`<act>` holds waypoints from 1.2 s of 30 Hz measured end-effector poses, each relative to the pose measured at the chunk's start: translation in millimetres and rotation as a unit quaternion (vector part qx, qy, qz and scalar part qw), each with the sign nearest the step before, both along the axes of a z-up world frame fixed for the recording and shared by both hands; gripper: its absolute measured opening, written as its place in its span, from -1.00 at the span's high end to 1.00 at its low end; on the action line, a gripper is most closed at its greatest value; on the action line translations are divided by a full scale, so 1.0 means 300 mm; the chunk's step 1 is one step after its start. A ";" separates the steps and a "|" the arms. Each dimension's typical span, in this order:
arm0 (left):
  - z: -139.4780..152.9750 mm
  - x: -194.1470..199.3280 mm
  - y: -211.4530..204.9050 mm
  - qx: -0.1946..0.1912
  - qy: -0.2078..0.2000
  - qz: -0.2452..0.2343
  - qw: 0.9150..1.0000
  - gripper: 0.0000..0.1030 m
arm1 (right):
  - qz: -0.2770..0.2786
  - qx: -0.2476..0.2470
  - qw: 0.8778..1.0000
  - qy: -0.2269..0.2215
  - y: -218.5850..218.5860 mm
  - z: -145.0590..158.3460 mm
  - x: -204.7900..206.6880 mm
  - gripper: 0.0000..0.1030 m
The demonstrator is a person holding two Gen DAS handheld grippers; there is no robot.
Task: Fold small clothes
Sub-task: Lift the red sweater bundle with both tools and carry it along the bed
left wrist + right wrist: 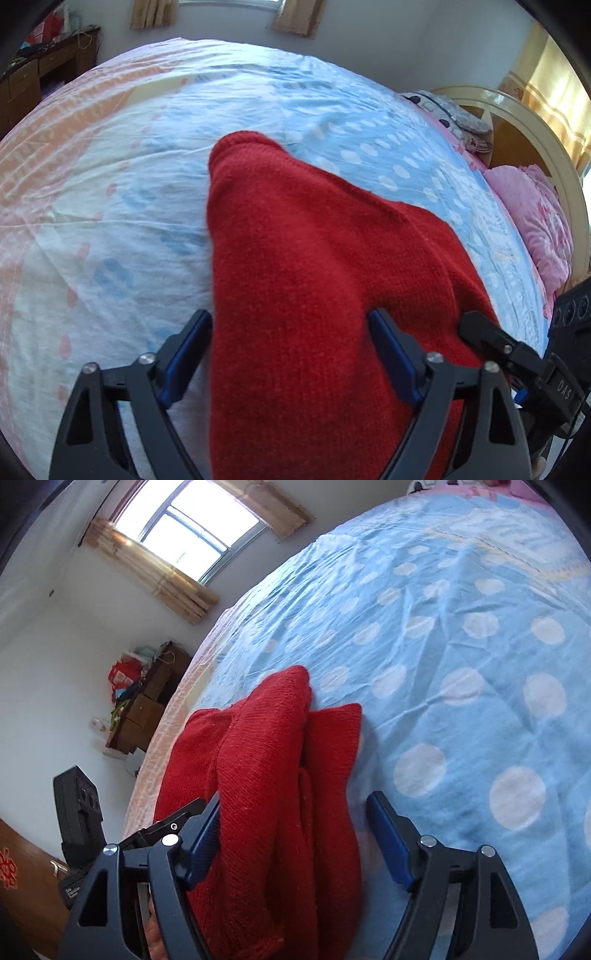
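**Base:** Where is the garment relative to your jaws?

**Operator:** The red knit sweater lies on the bedsheet, bunched into thick folds. On my left gripper the jaws are spread wide and the sweater fills the whole gap between the blue pads, running away from me to a rounded tip. The cloth touches both pads, but I am not pinching it.

**Base:** And the right?

**Operator:** My right gripper is spread too. The sweater sits between the jaws, pressed against the left pad; the right pad stands clear of the knit, over the dotted sheet. The other gripper's black body shows just left of the sweater.
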State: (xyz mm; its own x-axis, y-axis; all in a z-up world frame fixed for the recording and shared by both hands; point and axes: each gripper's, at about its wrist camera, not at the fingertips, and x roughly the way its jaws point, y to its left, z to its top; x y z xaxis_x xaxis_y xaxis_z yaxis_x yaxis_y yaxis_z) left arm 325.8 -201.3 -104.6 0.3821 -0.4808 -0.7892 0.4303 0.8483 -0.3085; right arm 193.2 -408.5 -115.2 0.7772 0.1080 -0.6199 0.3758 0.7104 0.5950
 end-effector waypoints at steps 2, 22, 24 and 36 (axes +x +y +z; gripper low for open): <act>0.001 0.004 -0.001 -0.006 -0.002 -0.003 1.000 -0.49 | 0.013 -0.018 1.000 0.002 0.026 0.001 0.029 -0.45; 0.149 -0.236 0.176 0.018 -0.075 0.020 0.997 0.16 | 0.046 -0.139 0.989 -0.026 0.366 0.228 -0.128 0.27; 0.161 -0.253 0.218 0.016 -0.076 0.030 0.997 0.16 | 0.052 -0.142 0.988 -0.030 0.406 0.242 -0.132 0.27; 0.186 -0.338 0.481 0.053 -0.104 0.108 0.987 0.17 | 0.118 -0.127 0.984 -0.045 0.682 0.256 -0.122 0.28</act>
